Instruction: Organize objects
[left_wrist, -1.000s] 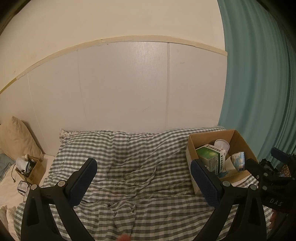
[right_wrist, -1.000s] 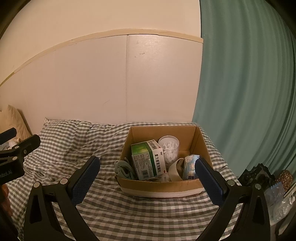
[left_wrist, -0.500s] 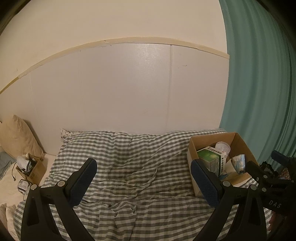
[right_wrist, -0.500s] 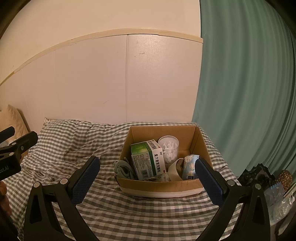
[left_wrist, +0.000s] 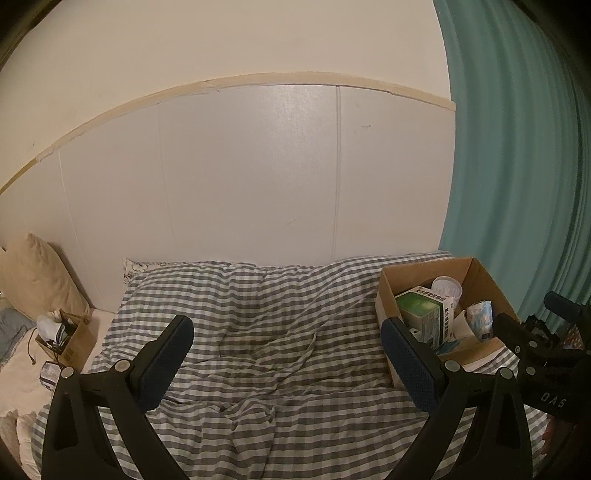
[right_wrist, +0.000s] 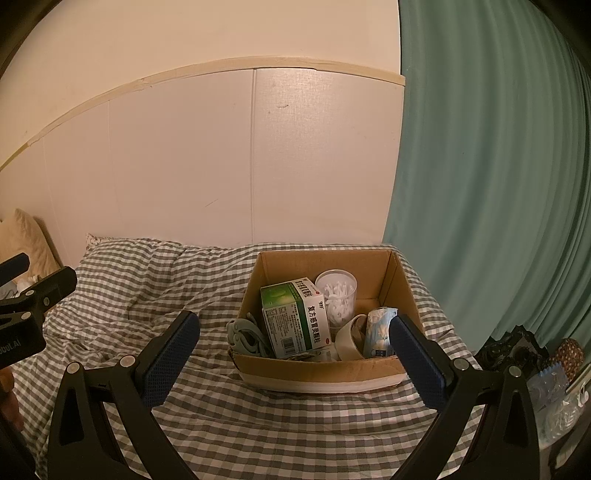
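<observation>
Brown cardboard box (right_wrist: 317, 369) sits on the grey-and-white checked bedcover (right_wrist: 155, 280), near the green curtain (right_wrist: 498, 184), and its open top faces up. From my right wrist camera I see it straight ahead, with its front wall turned toward me.

Inside the box, a green and white medicine box (right_wrist: 295, 317) stands on its end and leans a little backward, so its long axis goes nearly vertical and its printed side faces me. Just behind it, to the right, a clear cup of cotton swabs (right_wrist: 338, 295) stands upright. A grey plastic clip (right_wrist: 245, 334) lies in the left front corner. A roll of beige tape (right_wrist: 351, 341) and a blue-white tissue pack (right_wrist: 380, 332) are in the right front part, and the pack stands on its end.

My right gripper (right_wrist: 295, 362) hovers in front of the box with its fingers wide apart and nothing between them. My left gripper (left_wrist: 288, 363) hangs over the bare bedcover, left of the box (left_wrist: 480, 280), also spread wide and empty. A beige pillow (left_wrist: 37, 280) leans on the white wall panel (left_wrist: 258, 177) at the far left.
</observation>
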